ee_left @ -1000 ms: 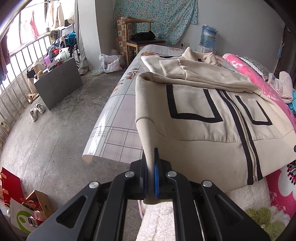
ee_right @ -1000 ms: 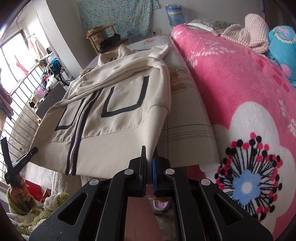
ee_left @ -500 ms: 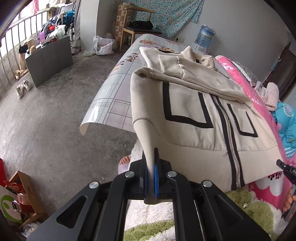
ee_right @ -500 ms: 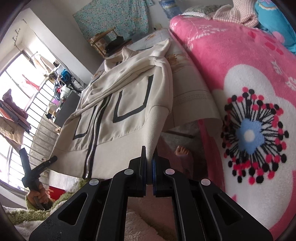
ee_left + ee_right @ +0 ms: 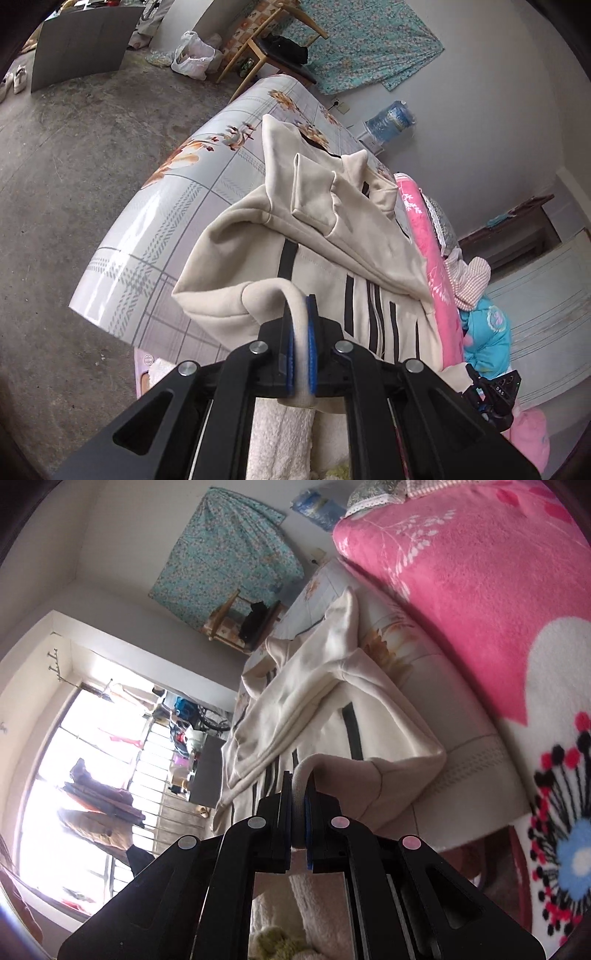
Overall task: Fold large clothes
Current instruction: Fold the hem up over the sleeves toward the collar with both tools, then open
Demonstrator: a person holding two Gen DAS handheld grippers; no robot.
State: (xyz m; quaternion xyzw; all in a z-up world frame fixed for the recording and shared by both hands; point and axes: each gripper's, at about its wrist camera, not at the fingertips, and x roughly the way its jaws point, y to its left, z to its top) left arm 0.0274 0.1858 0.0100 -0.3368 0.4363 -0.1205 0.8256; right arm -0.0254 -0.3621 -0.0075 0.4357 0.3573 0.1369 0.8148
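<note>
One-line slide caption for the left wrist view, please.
Left gripper clamped on the hem of a cream zip jacket, its lower edge curling up over the body on the floral-covered table.

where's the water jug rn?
Left wrist view, upper right: the blue water jug stands against the grey wall past the far end of the table, right of the floral cloth.

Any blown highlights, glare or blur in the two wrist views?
Right wrist: window blown out white, pink blanket smeared by motion blur. Left wrist: evenly lit, sharper, glare streak on the glossy table cover. Both: strong fisheye curvature.
</note>
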